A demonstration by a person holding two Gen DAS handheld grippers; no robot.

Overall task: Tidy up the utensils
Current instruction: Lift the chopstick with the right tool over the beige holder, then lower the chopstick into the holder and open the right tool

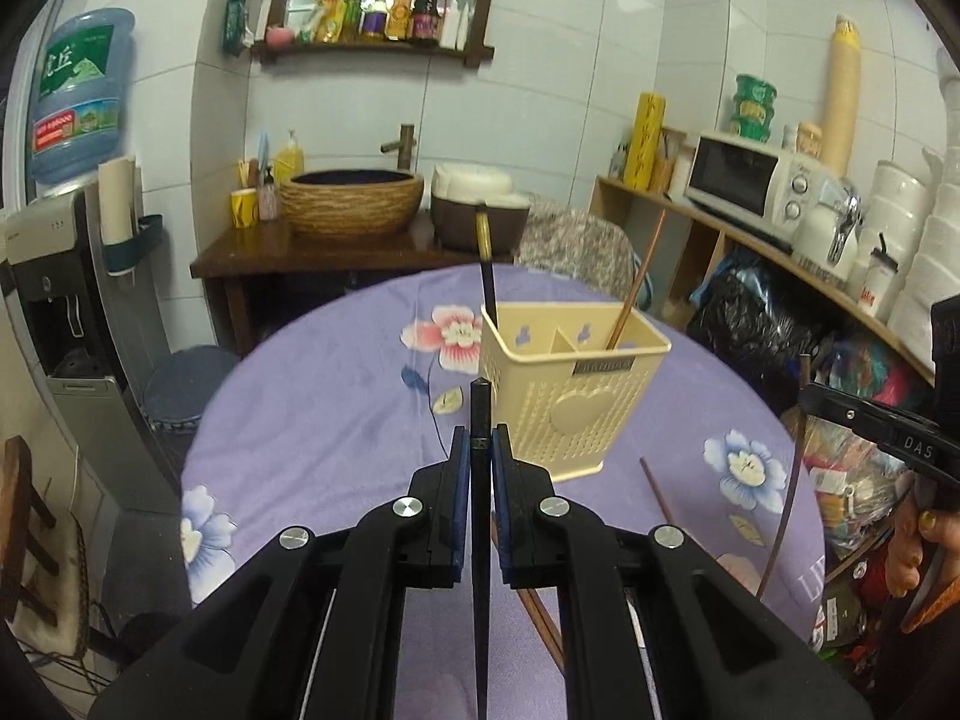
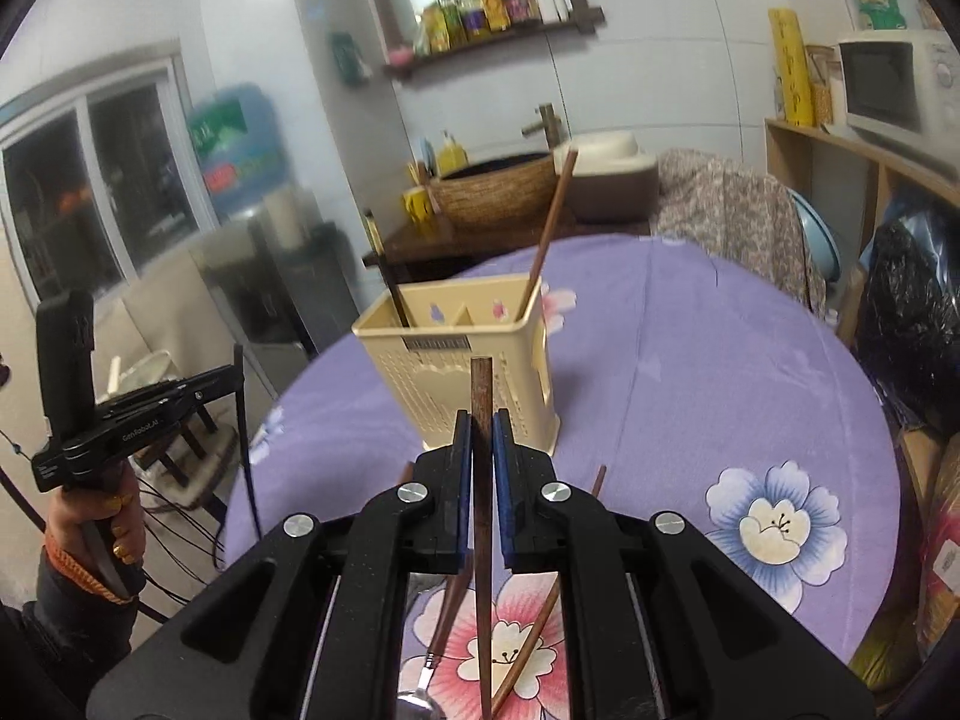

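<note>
A black chopstick [image 1: 481,420] is clamped upright between the closed jaws of the left gripper [image 1: 481,450]. A brown chopstick [image 2: 482,396] is pinched likewise by the right gripper [image 2: 482,438]. The cream utensil holder [image 1: 570,384], seen at 1 o'clock of the left gripper on the purple floral tablecloth [image 1: 336,396], contains one dark [image 1: 487,276] and one brown stick [image 1: 636,282]. A spoon [image 2: 423,678] is seen at 6 o'clock.

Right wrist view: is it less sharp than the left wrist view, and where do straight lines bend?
Right wrist view: softer, hazy around the water bottle and window. Left wrist view: crisper, the yellow basket sharp. Both views: fisheye bends wall tiles and shelves near the dark corners.
</note>
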